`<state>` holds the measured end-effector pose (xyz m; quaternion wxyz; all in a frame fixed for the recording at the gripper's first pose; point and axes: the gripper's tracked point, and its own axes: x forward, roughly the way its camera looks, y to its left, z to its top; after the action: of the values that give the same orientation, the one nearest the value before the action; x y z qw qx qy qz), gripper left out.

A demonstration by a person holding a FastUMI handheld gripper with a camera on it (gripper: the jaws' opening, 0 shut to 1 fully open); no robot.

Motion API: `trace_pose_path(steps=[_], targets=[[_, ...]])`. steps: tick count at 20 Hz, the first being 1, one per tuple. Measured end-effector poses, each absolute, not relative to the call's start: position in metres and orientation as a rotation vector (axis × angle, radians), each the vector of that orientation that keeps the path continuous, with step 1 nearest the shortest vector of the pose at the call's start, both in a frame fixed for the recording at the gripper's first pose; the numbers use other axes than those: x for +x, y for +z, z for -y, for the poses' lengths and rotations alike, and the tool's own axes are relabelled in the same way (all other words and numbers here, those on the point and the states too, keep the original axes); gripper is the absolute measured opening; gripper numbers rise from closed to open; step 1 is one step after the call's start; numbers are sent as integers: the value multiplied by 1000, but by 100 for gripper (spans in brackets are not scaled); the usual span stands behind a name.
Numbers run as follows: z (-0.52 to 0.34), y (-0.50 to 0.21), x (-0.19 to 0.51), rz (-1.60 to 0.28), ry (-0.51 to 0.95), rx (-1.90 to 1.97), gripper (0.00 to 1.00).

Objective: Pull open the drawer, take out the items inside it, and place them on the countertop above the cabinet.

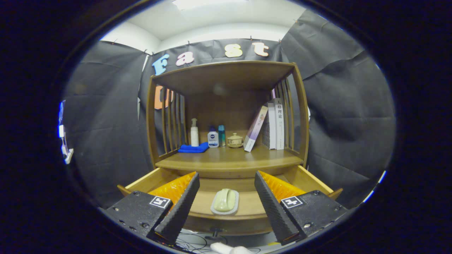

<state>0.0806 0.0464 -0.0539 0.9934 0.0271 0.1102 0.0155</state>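
The wooden drawer (pixel 148 178) stands pulled open below the cabinet's countertop (pixel 229 160). Inside it lies a pale green, rounded item on a grey-white dish (pixel 225 201), near the drawer's front wall. My gripper (pixel 227 204) hovers over the drawer, open, its two fingers (pixel 180 208) spread wide on either side of the dish with a clear gap to each. Nothing is between the pads but air. The drawer's knob (pixel 216 231) shows below its front.
On the countertop stand a folded blue cloth (pixel 193 148), a white pump bottle (pixel 194 133), two small bottles (pixel 213 138), a little lidded pot (pixel 235 140) and several books (pixel 273 123) at the right. Slatted side walls and a top shelf (pixel 226 70) enclose it.
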Motion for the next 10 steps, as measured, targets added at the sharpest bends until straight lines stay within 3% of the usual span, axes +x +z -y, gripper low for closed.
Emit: trace_pose_path(steps=[4,10], targets=[[-46,-26,135,-270,53,22,99],[-71,-67,184,-600,64,24,99]])
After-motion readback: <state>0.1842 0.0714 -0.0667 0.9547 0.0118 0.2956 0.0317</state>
